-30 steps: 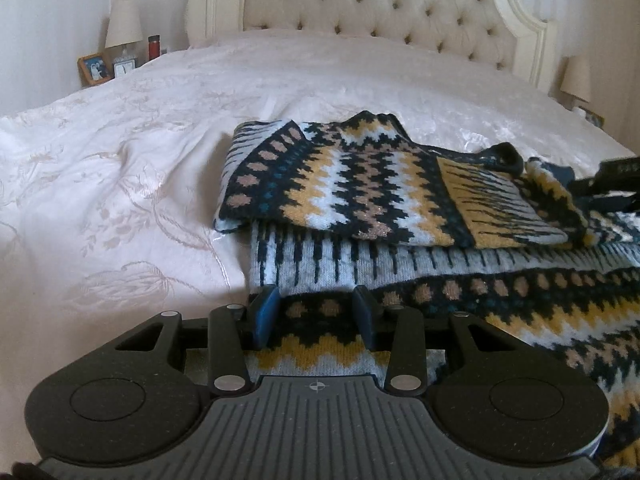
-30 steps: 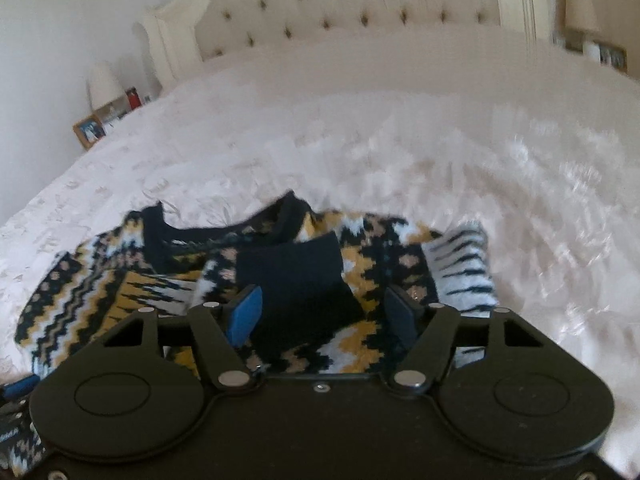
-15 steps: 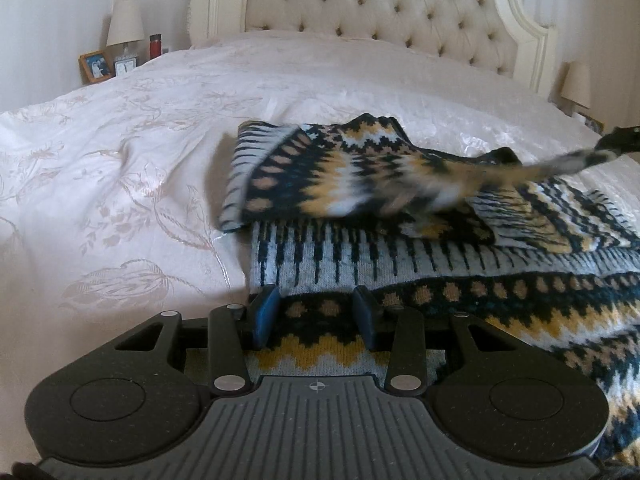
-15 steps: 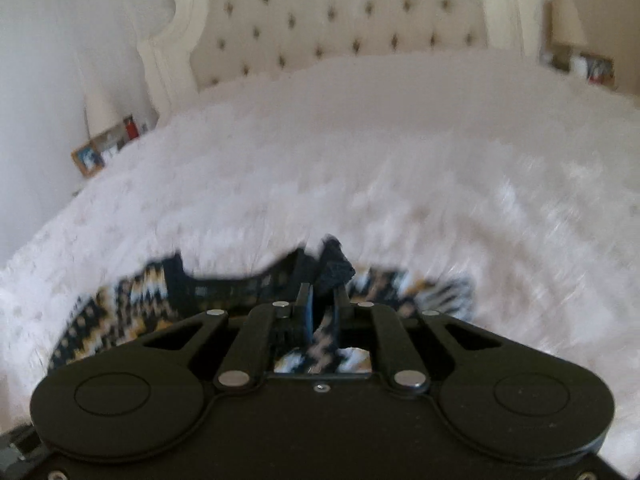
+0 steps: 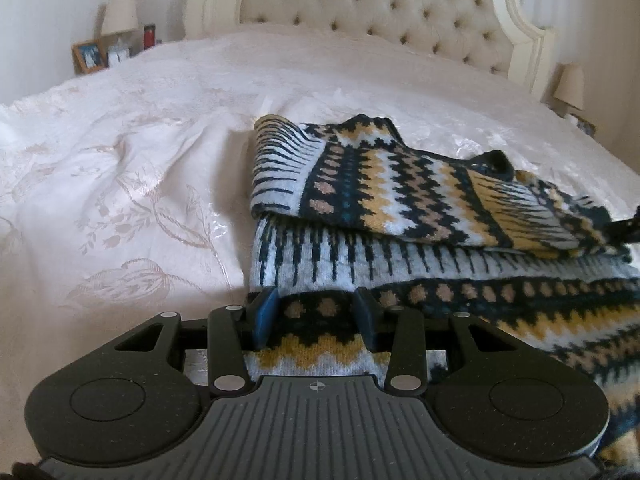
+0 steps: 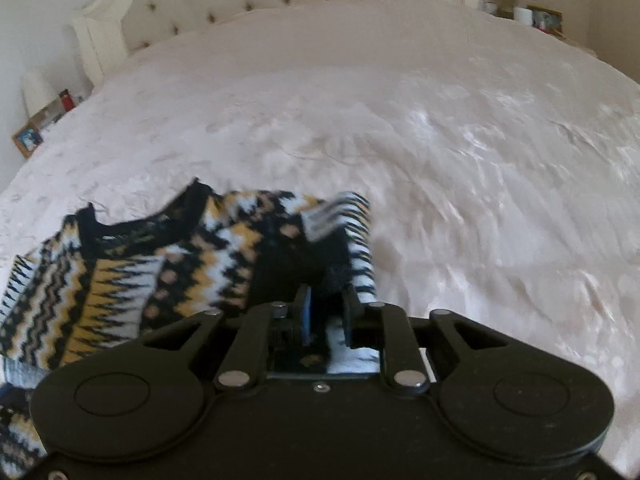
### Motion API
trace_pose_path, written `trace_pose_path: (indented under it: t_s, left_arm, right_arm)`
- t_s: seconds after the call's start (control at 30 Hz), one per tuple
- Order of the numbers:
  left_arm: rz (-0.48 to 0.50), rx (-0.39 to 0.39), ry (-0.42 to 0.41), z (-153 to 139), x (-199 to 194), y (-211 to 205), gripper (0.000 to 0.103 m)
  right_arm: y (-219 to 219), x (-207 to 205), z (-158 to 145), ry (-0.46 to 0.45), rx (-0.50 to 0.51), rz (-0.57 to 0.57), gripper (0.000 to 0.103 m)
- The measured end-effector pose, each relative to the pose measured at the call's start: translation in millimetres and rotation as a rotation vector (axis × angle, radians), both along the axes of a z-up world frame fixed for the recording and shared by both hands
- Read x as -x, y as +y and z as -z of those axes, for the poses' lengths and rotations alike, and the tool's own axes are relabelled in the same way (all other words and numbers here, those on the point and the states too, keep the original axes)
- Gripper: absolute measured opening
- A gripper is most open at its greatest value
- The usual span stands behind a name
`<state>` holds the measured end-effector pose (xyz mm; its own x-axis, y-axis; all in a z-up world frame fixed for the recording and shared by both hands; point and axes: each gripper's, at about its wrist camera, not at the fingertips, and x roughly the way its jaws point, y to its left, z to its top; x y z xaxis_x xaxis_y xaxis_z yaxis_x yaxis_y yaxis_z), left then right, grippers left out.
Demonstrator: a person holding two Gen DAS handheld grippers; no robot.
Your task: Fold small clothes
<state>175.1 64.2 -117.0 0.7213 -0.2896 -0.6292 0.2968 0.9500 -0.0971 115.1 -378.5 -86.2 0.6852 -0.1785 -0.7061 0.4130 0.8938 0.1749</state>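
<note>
One patterned sweater (image 5: 400,208) lies on the white bedspread (image 5: 120,184), a sleeve folded over its body. Tufted headboard (image 5: 360,12) at 12 o'clock; two lamps, one photo frame (image 5: 89,55) at 10 o'clock. Left gripper (image 5: 316,316) pinches the hem. Right gripper (image 6: 326,312), jaws just opening, straddles the dark cuff (image 6: 320,264).

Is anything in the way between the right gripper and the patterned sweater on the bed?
Nothing visible. The right gripper is already at the sweater, its jaws having just been opening, with dark knit between them. The bedspread beyond is bare.
</note>
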Motion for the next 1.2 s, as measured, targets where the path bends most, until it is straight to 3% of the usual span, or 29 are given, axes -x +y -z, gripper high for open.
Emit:
trace_pose_path:
  t_s: [0.07, 0.23, 0.43, 0.57, 0.77, 0.87, 1.0, 1.2]
  left_arm:
    - [0.003, -0.003, 0.019, -10, 0, 3, 0.04]
    - [-0.011, 0.014, -0.059, -49, 1, 5, 0.041]
    - [0.032, -0.02, -0.147, -86, -30, -19, 0.047]
    - [0.029, -0.065, -0.105, -73, -61, -36, 0.047]
    - [-0.006, -0.212, 0.022, -20, -84, -35, 0.049]
    - [-0.027, -0.153, 0.016, -6, -82, -18, 0.062]
    - [-0.064, -0.014, 0.056, 1, -84, 0, 0.064]
    - [-0.08, -0.045, -0.022, 7, -71, -9, 0.065]
  right_arm:
    - [-1, 7, -1, 0.002, 0.019, 0.015, 0.051]
    - [2, 24, -14, -0.038, 0.074, 0.007, 0.053]
    - [17, 15, -28, -0.1, 0.105, -0.073, 0.059]
    - [34, 0, -23, -0.104, 0.128, -0.143, 0.059]
    - [41, -14, 7, -0.041, 0.142, -0.152, 0.059]
    - [40, -11, 22, -0.037, 0.151, -0.156, 0.06]
    - [40, -4, 32, -0.076, 0.158, -0.149, 0.06]
    - [46, 2, 39, -0.124, 0.202, -0.134, 0.061]
